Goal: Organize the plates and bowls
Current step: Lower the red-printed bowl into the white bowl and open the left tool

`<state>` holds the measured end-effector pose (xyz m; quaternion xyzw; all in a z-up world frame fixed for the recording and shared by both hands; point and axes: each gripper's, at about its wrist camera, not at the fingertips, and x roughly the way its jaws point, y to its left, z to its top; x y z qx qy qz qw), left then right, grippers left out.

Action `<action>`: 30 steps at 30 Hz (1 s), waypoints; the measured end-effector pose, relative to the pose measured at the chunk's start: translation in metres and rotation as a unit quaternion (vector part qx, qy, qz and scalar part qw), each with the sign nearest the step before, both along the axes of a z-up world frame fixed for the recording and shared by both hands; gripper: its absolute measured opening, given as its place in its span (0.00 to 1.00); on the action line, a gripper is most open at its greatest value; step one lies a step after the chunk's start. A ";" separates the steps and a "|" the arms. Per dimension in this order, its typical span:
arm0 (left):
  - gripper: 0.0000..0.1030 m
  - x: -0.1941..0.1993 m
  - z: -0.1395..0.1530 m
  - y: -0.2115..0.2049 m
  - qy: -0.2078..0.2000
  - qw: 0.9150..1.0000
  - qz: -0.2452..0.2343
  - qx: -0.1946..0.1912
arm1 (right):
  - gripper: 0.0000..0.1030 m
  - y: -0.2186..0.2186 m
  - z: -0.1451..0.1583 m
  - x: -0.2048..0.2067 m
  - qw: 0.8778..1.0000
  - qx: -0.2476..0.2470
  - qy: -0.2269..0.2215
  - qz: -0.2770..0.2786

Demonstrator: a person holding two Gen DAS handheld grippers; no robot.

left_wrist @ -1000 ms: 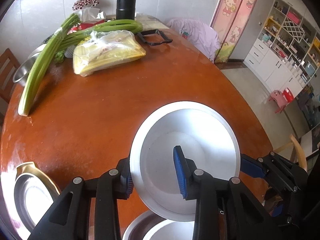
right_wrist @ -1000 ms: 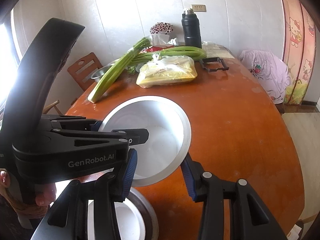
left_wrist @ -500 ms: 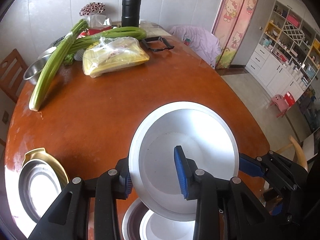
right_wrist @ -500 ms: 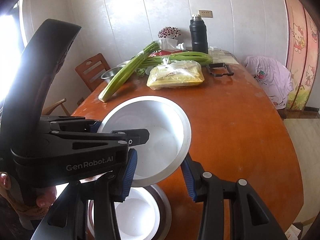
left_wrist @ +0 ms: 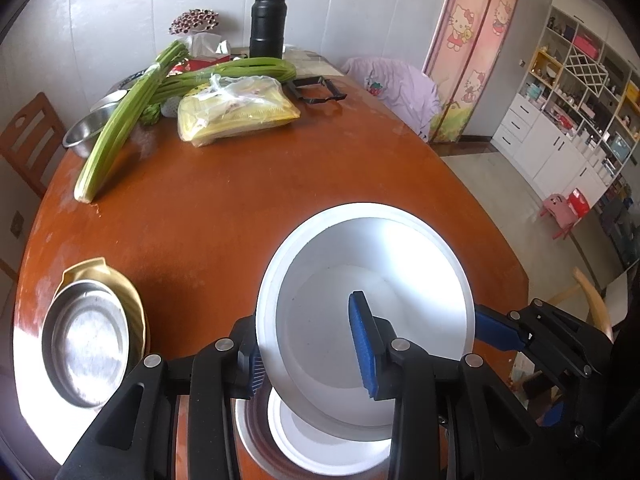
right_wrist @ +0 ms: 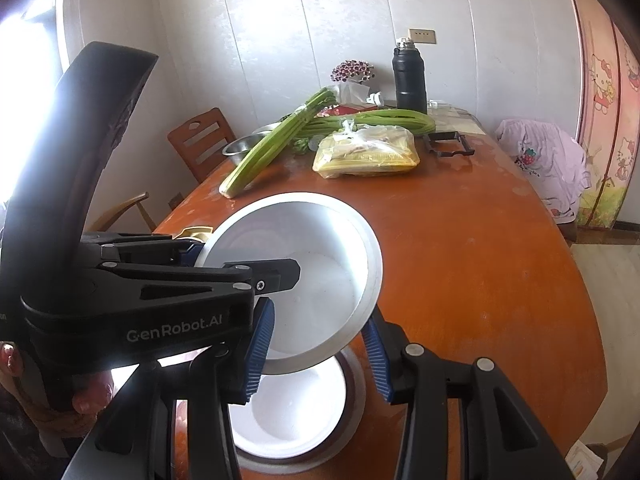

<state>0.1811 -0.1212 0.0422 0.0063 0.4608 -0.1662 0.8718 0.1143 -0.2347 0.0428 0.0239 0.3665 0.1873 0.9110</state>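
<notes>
A round, reddish-brown worktop point(left_wrist: 248, 208) fills a dining room with white panelled walls, celery, a bagged yellow packet and a black flask at its far side.

The left tongs point(left_wrist: 310, 344) are clenched on the near rim of a white bowl point(left_wrist: 384, 272), one blue pad outside the wall and one inside. The right tongs point(right_wrist: 318, 344) grasp the same bowl point(right_wrist: 320, 276) by its opposite rim; their pad on that wall is partly hidden, so the bite there is a judgement. The bowl hangs tilted, clear of the worktop, directly over another white bowl point(left_wrist: 320, 444) that sits in a metal-rimmed dish point(left_wrist: 250, 436). To the left, well apart, a steel plate point(left_wrist: 84, 344) rests in a gold dish point(left_wrist: 120, 284).

The step in hand looks like carrying the lifted bowl to a stack. To do it well, keep both grips level with each other so the rim does not twist free, travel together at one pace, and set the base flat before either pair lets go.
</notes>
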 end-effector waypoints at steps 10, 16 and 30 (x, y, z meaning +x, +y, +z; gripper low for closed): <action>0.38 -0.017 -0.012 0.009 0.009 1.000 0.014 -0.004 | 0.43 0.011 -0.003 -0.019 1.000 -0.011 0.002 0.019; 0.38 -0.022 -0.028 0.012 0.027 0.999 0.018 -0.002 | 0.43 0.012 -0.015 -0.027 0.999 -0.013 0.013 0.027; 0.38 -0.036 -0.042 0.011 0.048 0.999 0.023 0.012 | 0.43 0.014 -0.031 -0.039 0.999 -0.020 0.030 0.039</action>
